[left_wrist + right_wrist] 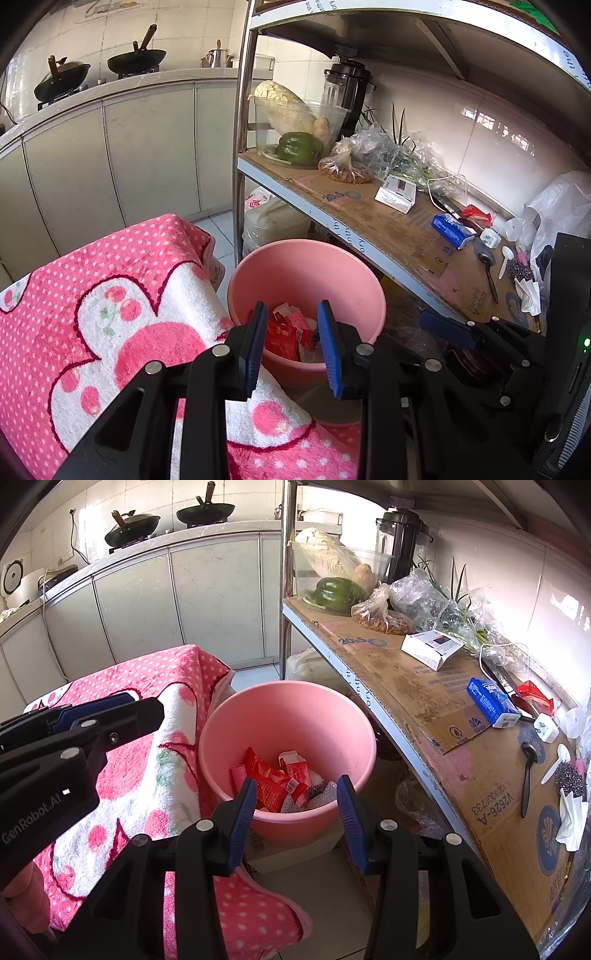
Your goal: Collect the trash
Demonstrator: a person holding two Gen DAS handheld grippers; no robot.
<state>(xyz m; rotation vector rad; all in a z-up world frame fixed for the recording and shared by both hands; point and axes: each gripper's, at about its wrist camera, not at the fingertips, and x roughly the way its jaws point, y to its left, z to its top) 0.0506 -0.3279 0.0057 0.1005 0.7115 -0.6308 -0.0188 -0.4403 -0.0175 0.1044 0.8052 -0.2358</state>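
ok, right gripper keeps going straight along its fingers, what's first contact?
Likely the pink bucket: the right gripper, jaws open and empty, points at its near rim and the wrappers inside. Depth unclear.

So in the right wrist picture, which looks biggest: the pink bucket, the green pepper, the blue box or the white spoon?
Largest to smallest, as they look:
1. pink bucket
2. green pepper
3. blue box
4. white spoon
The pepper sits farther back than the blue box, so their order is unsure.
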